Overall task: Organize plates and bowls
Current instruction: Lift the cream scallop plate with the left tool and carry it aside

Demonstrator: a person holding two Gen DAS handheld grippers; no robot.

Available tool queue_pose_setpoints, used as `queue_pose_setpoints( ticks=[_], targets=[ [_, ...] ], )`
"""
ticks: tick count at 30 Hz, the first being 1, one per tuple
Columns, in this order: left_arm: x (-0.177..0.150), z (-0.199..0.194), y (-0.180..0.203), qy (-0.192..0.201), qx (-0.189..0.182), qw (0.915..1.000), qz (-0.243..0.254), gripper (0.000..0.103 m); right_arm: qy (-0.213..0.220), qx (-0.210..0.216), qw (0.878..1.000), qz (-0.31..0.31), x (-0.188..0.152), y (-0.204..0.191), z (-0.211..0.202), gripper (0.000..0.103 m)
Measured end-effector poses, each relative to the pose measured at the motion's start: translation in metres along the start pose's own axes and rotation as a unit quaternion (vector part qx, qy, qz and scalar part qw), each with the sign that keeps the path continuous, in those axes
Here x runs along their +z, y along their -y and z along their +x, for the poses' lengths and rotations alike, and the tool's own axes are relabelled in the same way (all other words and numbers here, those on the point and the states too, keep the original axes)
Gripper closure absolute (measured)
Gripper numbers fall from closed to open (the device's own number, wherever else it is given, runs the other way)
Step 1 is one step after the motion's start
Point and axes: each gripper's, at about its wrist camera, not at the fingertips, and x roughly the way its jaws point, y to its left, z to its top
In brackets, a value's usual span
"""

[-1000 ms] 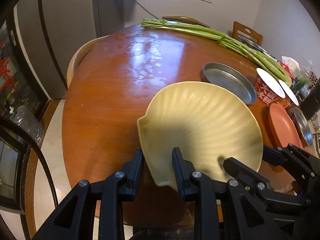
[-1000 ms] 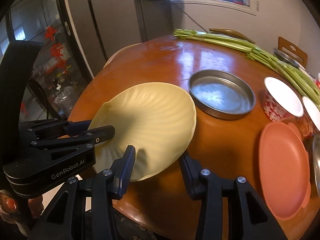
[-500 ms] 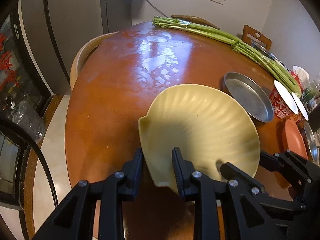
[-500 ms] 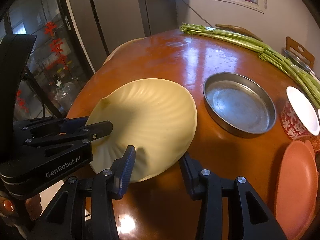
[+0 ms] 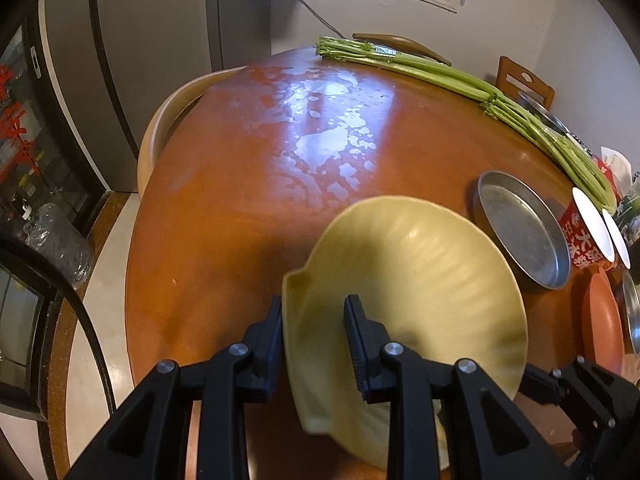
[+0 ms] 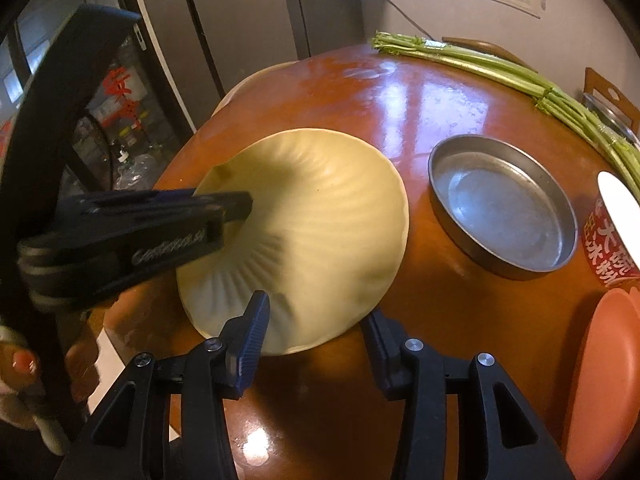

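Pale yellow and ribbed like a scallop shell, the plate (image 5: 420,280) is tilted above the near part of the round table (image 5: 248,184), its near rim lifted and its far rim low over the wood; whether that far rim touches the table cannot be told. The left gripper (image 5: 314,336) is clamped on the plate's near-left rim beside the small notched handle, one finger against the outside wall and the other inside the dish. From the right wrist view the same gripper reaches in from the left and bites the plate's left edge.

The right gripper (image 6: 316,332) sits at the plate's near edge with its jaws apart: they have just been opening a little, the plate's rim lies between them, and the pads do not press on it.

Taking the yellow plate as the landmark, a round metal pan (image 6: 502,204) lies flat on the table just to its right, apart from it. Beyond the pan to the right stands a red cup with white characters (image 6: 610,240), and nearer than that cup lies a flat terracotta-coloured plate (image 6: 604,380). A long bundle of green celery stalks (image 5: 472,88) stretches along the far side of the table, well apart from the yellow plate. To the plate's left, past the table's edge, a curved pale chair back (image 5: 164,128) shows, with a dark glass-fronted cabinet (image 5: 28,132) farther left.
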Motion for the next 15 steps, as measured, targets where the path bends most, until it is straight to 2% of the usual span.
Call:
queue_pose_setpoints(
  ticks=[15],
  targets=[
    [0.018,0.014,0.003,-0.006,0.002,1.0,0.004,0.073,-0.015,0.015,1.0,0.01,0.005,-0.001,0.001,0.048]
  ],
)
